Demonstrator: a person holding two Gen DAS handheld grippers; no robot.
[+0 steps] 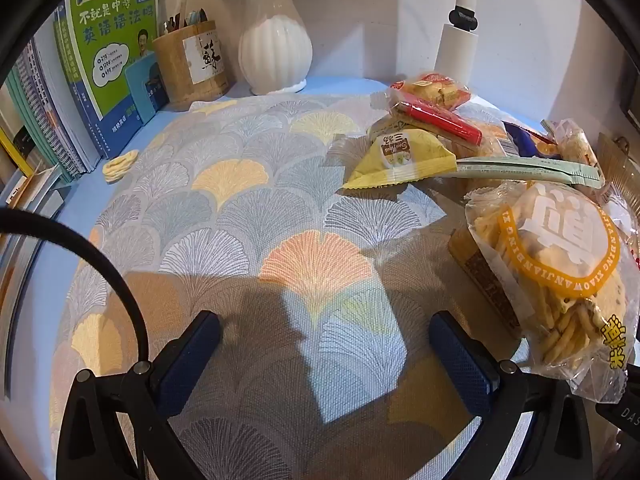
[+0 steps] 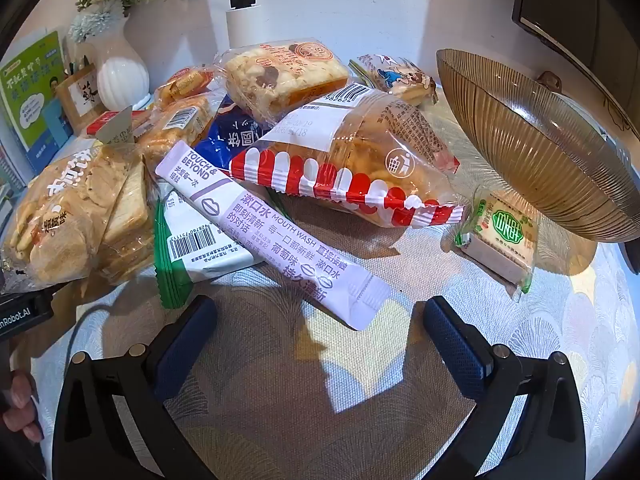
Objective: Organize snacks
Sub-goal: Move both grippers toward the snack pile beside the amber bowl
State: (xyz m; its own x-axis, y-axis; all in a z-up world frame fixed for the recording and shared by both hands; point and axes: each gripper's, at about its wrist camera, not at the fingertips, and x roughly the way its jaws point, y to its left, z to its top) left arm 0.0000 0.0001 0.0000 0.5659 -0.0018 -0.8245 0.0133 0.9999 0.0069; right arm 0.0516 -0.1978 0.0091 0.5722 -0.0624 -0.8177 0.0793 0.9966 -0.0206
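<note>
Both low over tablecloth, left hand-held gripper spread, right hand-held gripper spread

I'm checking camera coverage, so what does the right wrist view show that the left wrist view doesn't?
Only the right wrist view shows the purple mouthwash sachet, the red-striped snack bag and the inside of the ribbed glass bowl. Only the left wrist view shows the yellow triangular packet and the spiral notebooks. Both show the white vase and the green book, and each gripper's jaws open.
</note>
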